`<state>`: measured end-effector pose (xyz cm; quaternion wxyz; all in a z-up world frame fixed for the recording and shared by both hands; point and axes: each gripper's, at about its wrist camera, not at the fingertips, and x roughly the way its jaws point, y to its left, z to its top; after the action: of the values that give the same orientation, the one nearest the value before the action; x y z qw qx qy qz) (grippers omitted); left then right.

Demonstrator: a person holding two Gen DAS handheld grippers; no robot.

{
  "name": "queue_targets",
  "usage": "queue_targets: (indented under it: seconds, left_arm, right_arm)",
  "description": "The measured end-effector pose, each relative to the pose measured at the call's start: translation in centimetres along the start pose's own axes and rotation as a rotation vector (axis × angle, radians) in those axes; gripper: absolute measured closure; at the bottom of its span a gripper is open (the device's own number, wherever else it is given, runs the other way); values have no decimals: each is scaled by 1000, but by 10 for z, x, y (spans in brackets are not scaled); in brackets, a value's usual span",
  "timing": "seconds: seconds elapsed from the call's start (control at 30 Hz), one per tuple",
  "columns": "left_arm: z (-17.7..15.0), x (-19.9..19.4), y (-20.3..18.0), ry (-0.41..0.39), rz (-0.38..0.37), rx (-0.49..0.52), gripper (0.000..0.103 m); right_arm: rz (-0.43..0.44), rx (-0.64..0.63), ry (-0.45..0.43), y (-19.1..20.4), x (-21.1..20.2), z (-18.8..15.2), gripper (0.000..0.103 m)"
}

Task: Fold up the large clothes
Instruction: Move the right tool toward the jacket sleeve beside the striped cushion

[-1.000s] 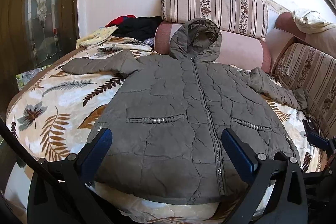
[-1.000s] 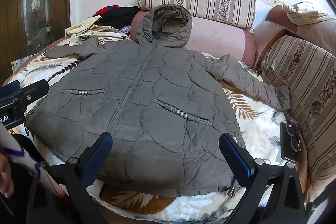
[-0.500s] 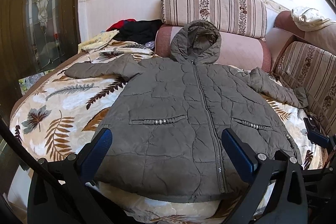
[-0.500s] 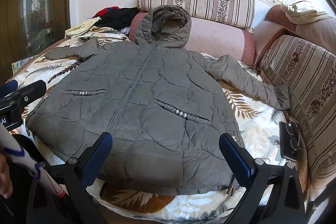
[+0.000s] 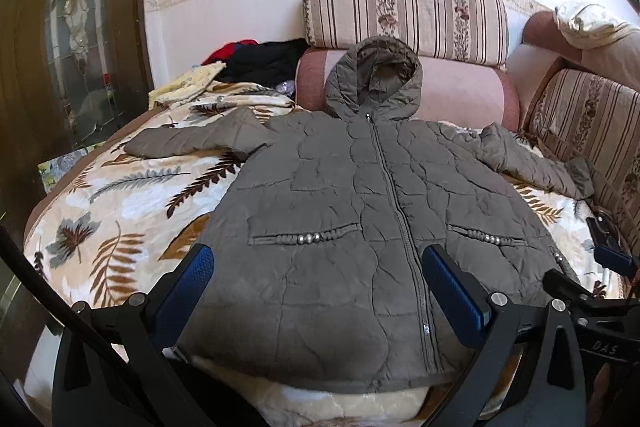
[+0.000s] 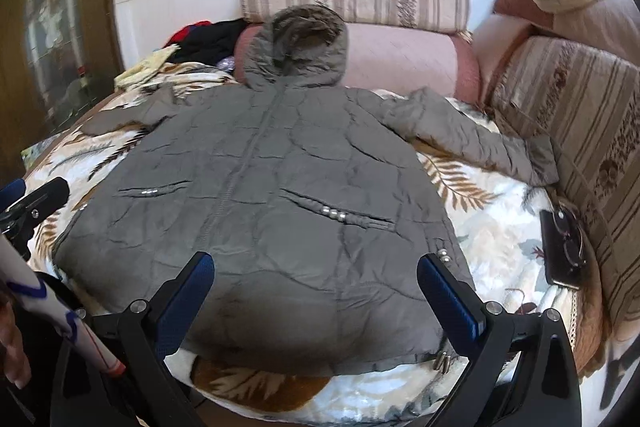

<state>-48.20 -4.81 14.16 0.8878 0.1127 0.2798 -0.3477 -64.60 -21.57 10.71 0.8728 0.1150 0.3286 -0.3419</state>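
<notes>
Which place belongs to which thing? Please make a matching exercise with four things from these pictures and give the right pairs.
Things:
1. jacket hood
2. black phone
3. dark clothes pile
4. left gripper

Places:
A. beside the striped side cushion
B. open above the jacket hem
C. against the pink bolster
D. far corner by the wall

Pairs: 1-C, 2-A, 3-D, 4-B

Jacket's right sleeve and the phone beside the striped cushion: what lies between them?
Only bare leaf-print blanket lies between sleeve and phone, seen in the right wrist view.
</notes>
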Motion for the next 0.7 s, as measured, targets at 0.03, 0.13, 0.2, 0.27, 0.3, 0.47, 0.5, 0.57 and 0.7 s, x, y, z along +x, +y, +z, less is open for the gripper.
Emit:
queue_targets:
  seconds: [0.03,0.13,0.2,0.27,0.3,0.47,0.5,0.57,0.7]
  left_arm:
    - [6,6,0,1,-8,-6,0]
    - [22,27,-3,11,-21,-20,0]
    - [32,40,-6,26,-28,-32,0]
    - [42,51,-11,27,-37,-32,0]
    - [47,57,-15,27,-43,-30,0]
    - [89,98,-43,28,-87,-40,0]
    - [94,106,-49,25,-100,-34,0]
    - [92,132,-60,43,-90,-1,0]
    - [62,176,-64,162,-39,30,0]
  right_arm:
    - [-6,9,7,-3,3,1,0]
    - [-10,57,24,-21,14,6,0]
    - [-14,66,35,-24,19,12,0]
    - [-6,73,47,-28,25,21,0]
    - [-6,74,48,-28,26,25,0]
    - [-2,89,30,-30,30,55,0]
    - [-2,92,34,-31,33,58,0]
    - [13,109,62,-31,43,62,0]
    - [13,121,146,-28,70,49,0]
